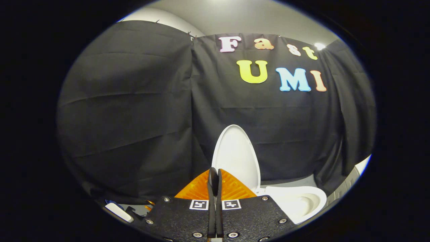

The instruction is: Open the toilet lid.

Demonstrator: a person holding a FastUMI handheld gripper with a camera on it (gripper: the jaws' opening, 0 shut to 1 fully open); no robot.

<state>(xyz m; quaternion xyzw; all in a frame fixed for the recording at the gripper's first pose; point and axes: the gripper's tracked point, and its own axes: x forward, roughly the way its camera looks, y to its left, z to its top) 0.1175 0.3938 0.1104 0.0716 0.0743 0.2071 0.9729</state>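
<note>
Booth walled in black cloth [134, 107], hung in creased panels, pale ceiling [242, 16] above with one bright lamp [319, 46] far right. Strip of pale floor [292, 182] runs along the foot of the cloth behind the toilet.

One toilet [302, 201], white, sitting right of the claw and a bit beyond it. One lid [235, 156], already up: stands near upright against the cloth, inner face toward the camera, just beyond the fingertips and slightly right. Bowl open below it.

One claw [215, 174], level, pointing at the far wall with the lid just past its tips. Fingers pressed together, no visible gap, gripping nothing. Two square markers [199, 204] on its body. One small white object [118, 212] low on the near left, can't tell what it is.
</note>
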